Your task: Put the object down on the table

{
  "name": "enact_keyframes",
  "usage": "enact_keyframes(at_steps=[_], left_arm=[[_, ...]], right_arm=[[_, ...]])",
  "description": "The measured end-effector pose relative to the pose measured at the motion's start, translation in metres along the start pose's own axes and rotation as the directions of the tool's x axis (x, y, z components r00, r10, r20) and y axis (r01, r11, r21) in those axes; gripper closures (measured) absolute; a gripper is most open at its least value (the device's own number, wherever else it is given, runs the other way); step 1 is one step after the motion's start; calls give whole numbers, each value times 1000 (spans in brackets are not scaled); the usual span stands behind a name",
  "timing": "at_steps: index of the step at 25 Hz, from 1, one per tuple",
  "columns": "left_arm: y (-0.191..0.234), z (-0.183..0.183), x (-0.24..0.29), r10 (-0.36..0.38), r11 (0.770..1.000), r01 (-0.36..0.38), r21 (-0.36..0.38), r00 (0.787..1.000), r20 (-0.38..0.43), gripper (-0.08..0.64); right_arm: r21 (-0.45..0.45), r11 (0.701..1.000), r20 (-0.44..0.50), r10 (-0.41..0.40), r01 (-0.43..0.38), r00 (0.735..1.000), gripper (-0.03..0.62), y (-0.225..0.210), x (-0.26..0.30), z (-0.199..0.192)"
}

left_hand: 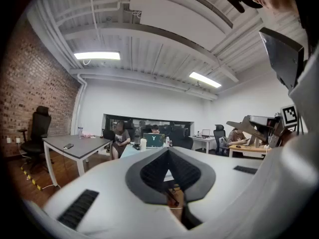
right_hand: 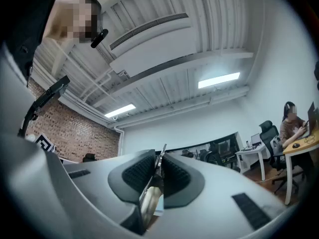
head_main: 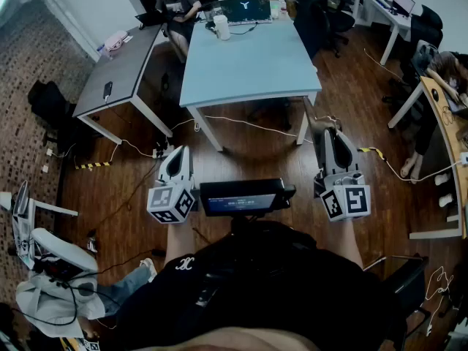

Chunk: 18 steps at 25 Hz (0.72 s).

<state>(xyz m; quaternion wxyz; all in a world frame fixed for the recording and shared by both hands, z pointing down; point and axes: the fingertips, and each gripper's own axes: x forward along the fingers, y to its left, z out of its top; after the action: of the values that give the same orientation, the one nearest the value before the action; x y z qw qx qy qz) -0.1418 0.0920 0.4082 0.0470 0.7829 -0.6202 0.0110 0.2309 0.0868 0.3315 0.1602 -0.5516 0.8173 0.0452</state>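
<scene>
While both grippers hang near the body, the left gripper [left_hand: 168,152] is clenched empty and the right gripper [right_hand: 159,166] pinches a thin flat object [right_hand: 161,153] edge-on; it seems light, stiff, slippery, best held by its faces. The blue table [head_main: 248,68] stands far ahead.

On my feed the two grippers match. The left gripper [head_main: 178,154] and the right gripper [head_main: 333,136] each wear a smooth white shell that tapers to a point. Dark grey ribbed pads [left_hand: 187,171] are set into the inner faces, and black slotted strips [left_hand: 79,208] mark the flanks. At the near end of each sits a white cube printed with black square markers: the left cube [head_main: 172,203] and the right cube [head_main: 346,202]. Between the cubes I see a black, flat screen unit [head_main: 245,197] on a dark mount. The body below is in a black top [head_main: 278,284] with a small white crest [head_main: 185,263] on its left side.
</scene>
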Motion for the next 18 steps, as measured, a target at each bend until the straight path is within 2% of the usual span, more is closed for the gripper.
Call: enact_keyframes(at_steps=[13, 18], left_arm=[[77, -2, 12, -12, 1000, 12, 17, 1000, 12, 557], [92, 2, 24, -19, 1000, 19, 25, 1000, 22, 557]], right_arm=[[-22, 1000, 17, -18, 18, 1000, 554, 54, 36, -22], [-25, 1000, 7, -10, 10, 1000, 554, 63, 55, -35]])
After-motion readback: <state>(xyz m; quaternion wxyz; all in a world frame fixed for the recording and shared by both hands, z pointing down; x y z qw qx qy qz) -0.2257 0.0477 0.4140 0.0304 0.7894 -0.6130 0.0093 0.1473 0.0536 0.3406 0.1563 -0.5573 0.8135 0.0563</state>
